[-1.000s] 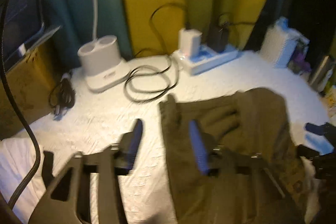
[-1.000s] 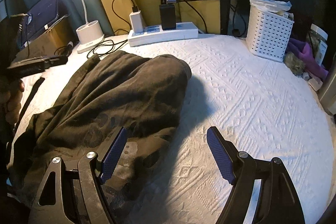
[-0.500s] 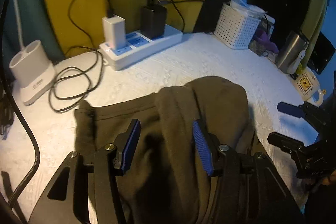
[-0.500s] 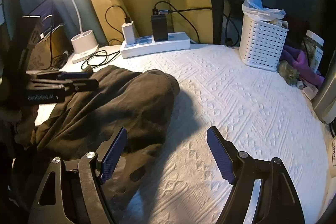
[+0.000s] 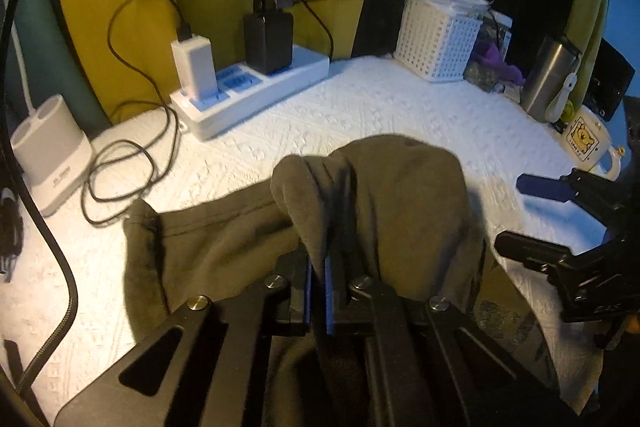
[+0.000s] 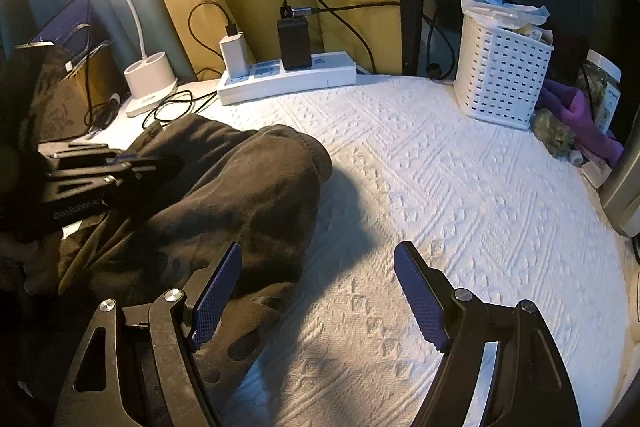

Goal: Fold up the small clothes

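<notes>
An olive-brown garment lies bunched on the white textured tabletop. My left gripper is shut on a raised fold of the garment, with cloth pinched between the blue pads. In the right wrist view the garment fills the left half, and my left gripper shows on it. My right gripper is open and empty, its left finger over the garment's right edge, its right finger over bare table. It also shows in the left wrist view at the right.
A white power strip with chargers and loose cables sits at the back. A white lamp base is back left. A white basket, a steel flask and a mug stand at the right.
My left gripper has closed on a fold of the garment. My right gripper has stayed open at the garment's right edge.
</notes>
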### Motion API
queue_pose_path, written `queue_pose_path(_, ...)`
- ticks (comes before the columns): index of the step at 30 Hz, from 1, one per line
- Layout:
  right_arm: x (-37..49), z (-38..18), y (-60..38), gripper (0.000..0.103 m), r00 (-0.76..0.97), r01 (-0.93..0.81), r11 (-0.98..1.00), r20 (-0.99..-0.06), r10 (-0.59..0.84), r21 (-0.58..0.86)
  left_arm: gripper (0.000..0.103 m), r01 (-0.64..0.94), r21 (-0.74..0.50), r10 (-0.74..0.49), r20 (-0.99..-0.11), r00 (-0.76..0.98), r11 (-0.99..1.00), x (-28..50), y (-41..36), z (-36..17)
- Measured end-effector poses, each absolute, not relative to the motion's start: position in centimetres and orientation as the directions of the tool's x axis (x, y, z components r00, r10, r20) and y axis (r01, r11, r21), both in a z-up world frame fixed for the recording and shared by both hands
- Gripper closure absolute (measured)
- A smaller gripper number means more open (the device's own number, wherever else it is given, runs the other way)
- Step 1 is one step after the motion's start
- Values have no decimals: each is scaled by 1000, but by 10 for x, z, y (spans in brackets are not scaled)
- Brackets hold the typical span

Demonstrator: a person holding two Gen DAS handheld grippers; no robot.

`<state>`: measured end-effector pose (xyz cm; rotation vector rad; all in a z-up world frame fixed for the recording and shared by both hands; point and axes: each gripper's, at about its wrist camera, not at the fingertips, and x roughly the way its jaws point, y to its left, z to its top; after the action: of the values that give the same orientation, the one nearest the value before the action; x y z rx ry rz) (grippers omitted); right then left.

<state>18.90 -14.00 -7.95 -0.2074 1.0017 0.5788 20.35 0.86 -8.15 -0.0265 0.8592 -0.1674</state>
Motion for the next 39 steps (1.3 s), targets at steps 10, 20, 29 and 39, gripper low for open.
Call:
queue_pose_path(10, 190, -71, -118, 23, 405, -584, 807, -829, 386, 91, 101, 31, -116, -102, -679, 727, 993, 181, 57, -49)
queue_pose_path(20, 209, -98, -85, 24, 379, -606, 790, -837, 394, 98, 99, -53, -184, -111, -770, 628, 981, 196, 87, -93)
queue_pose_path(29, 207, -103, -83, 24, 393, -584, 809, -848, 355, 68, 64, -51, -211, -135, -772, 622, 976, 157, 95, -82)
queue_pose_path(39, 171, -82, -97, 24, 418, -578, 814, -836, 356, 57, 63, 37, -276, -252, -802, 542, 960, 90, 59, -92)
